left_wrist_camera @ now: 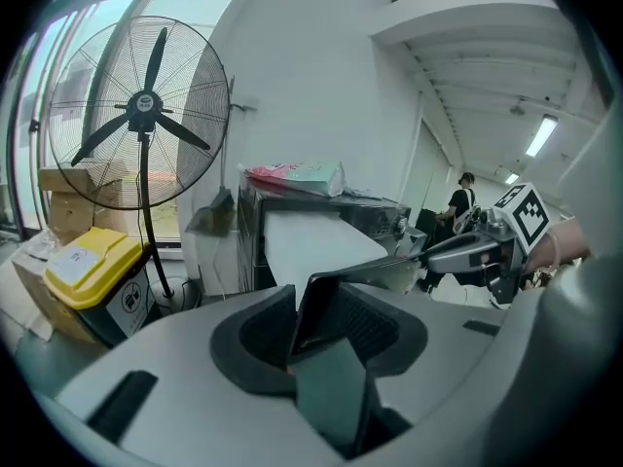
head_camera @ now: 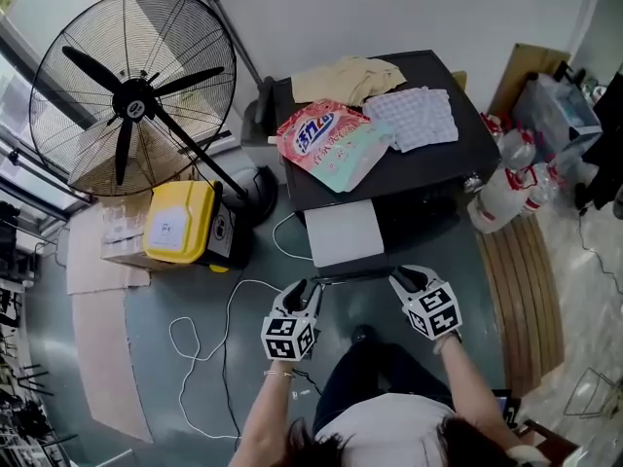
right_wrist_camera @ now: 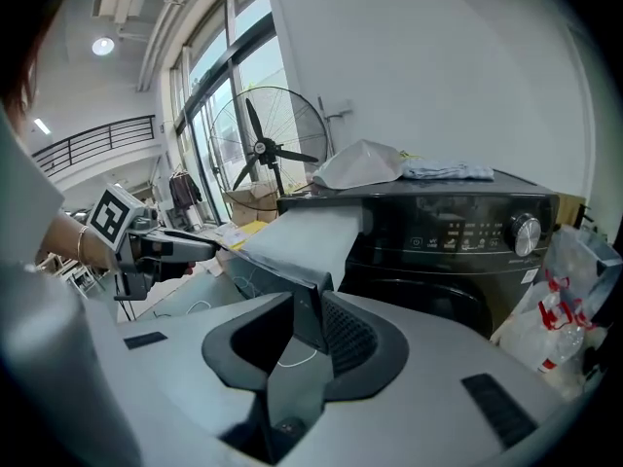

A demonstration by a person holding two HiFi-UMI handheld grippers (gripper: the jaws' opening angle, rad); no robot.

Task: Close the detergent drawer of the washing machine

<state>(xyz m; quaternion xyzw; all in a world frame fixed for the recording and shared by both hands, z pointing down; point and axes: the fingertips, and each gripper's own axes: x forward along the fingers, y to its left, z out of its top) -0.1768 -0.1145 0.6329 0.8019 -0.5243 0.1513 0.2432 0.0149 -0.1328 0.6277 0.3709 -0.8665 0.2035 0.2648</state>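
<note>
Drawer: in the head view it stands pulled well out of the washer's front toward the person, its top pale and flat, with a dark lip at the near end. The left gripper is at the lip's left corner and the right gripper at its right corner.

Left gripper view: jaws wide apart, the thin lip standing between them unpinched.

Right gripper view: jaws partly apart, astride the lip, with a gap on the left.

I judge that an even push from both corners, straight toward the far side, would keep the drawer from skewing.
</note>
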